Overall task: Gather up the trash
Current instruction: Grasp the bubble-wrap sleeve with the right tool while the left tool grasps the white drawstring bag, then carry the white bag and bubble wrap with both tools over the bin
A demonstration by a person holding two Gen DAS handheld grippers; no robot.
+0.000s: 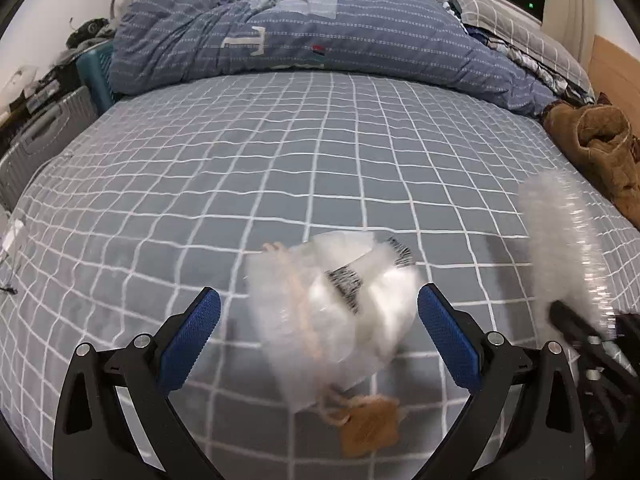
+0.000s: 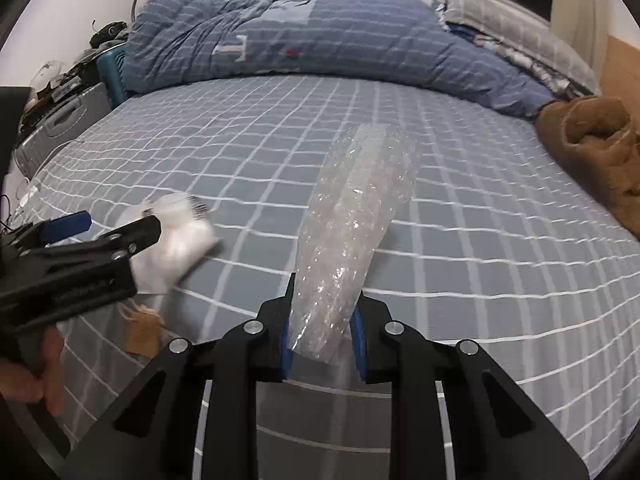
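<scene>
Right gripper [image 2: 322, 344]: its blue pads pinch the near end of a bubble-wrap sleeve [image 2: 352, 224], gripped low so the rest stands up and away over the bed
Bubble-wrap sleeve: clear, crinkled and long; it seems already lifted clear of the bed sheet [image 2: 480, 240], though contact at its far end cannot be ruled out
Left gripper [image 1: 320, 332]: fingers spread wide with nothing pressed between them; the blue pads [image 1: 192, 336] stand either side of the plastic bag bundle [image 1: 332, 300], apparently lined up to close on it
Plastic bag bundle: white film with a dark printed patch and a string, blurred; it lies on the sheet, between the open jaws but apart from both pads
Brown paper tag [image 1: 370, 424]: on the string at the near edge of the bundle, flat on the sheet
Hand [image 2: 32, 376]: wrapped round the left gripper's handle, seen from the right wrist camera
Stage, as a judgement: one piece of trash secured, the second about to be grasped
Brown garment [image 1: 600, 148]: crumpled at the right edge of the bed, well apart
Blue duvet [image 1: 280, 32]: heaped along the far side, out of the way of the work
</scene>
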